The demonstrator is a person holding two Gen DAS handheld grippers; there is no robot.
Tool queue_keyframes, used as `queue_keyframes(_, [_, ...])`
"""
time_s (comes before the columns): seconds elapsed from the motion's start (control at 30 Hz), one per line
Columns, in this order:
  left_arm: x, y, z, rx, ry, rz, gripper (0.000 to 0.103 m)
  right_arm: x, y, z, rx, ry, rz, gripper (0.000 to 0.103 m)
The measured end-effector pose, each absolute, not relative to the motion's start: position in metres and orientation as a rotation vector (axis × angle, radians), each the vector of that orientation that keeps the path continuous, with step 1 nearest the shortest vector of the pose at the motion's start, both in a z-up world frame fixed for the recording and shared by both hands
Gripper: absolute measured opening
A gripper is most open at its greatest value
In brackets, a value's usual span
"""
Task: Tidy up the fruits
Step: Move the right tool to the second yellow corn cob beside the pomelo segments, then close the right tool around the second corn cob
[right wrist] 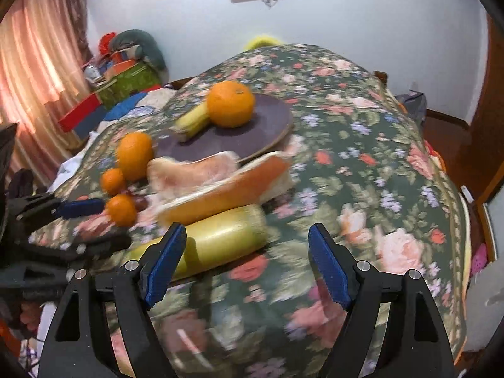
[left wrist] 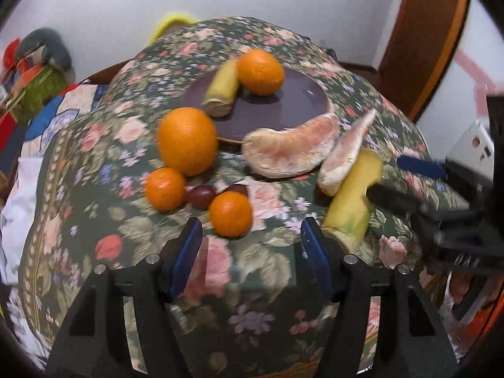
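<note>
**Near banana piece lies at the right gripper's inner finger**

The floral-covered table (right wrist: 362, 157) holds a dark round plate (right wrist: 271, 126) already carrying one orange (right wrist: 231, 104) and a short banana piece (right wrist: 192, 121). Off the plate lie a large orange (left wrist: 187, 140), two pomelo wedges (left wrist: 289, 149), small mandarins (left wrist: 165, 189) and a second banana piece (right wrist: 220, 239).

The right gripper (right wrist: 247, 264) stands wide open and holds nothing. That second banana piece lies just ahead of it and toward its left finger (right wrist: 163, 267), which overlaps the fruit's near end in view; I cannot tell whether they touch. Its long axis runs across the gap rather than along the fingers, so the fruit sits off-centre: most of the gap is over bare cloth.

The left gripper (left wrist: 250, 258) is about half open and empty, with a mandarin (left wrist: 231, 214) just beyond its tips, roughly centred.

The right hand looks nearer the banana piece; a shift leftward should centre it before closing.
</note>
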State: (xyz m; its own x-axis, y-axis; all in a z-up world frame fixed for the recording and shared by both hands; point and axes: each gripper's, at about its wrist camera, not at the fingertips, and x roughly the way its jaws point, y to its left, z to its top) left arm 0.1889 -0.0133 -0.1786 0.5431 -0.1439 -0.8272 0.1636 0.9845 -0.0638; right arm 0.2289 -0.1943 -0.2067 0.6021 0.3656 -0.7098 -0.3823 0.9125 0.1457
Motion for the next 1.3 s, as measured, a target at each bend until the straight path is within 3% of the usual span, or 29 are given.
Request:
queue_keyframes(0.07, [0.181, 0.001, -0.175, -0.003, 0.965, -0.165, 0.065, 0.226, -0.186, -0.210, -0.020, 0.834, 0.441, 0.079])
queue_keyframes(0.2, [0.170, 0.019, -0.172, -0.025, 0.954, -0.132, 0.065, 0.225, -0.171, -0.220, 0.032, 0.867, 0.429, 0.095])
queue_keyframes(0.53, [0.161, 0.044, -0.181, -0.102, 0.964, -0.099, 0.065, 0.232, -0.140, -0.233, -0.043, 0.915, 0.345, 0.103])
queue_keyframes(0.83, [0.168, 0.022, -0.184, -0.097, 0.948, -0.146, 0.064, 0.213, -0.174, -0.224, -0.077, 0.862, 0.359, 0.083])
queue_keyframes(1.07, [0.184, 0.006, -0.194, -0.093, 0.971, -0.166, 0.045, 0.199, -0.212, -0.222, -0.082, 0.859, 0.340, 0.077])
queue_keyframes(1.17, [0.191, 0.002, -0.198, -0.092, 0.978, -0.164, 0.043, 0.196, -0.225, -0.221, -0.074, 0.859, 0.325, 0.076])
queue_keyframes(1.3, [0.196, 0.000, -0.198, -0.089, 0.969, -0.158, 0.043, 0.196, -0.234, -0.217, -0.020, 0.874, 0.363, 0.063])
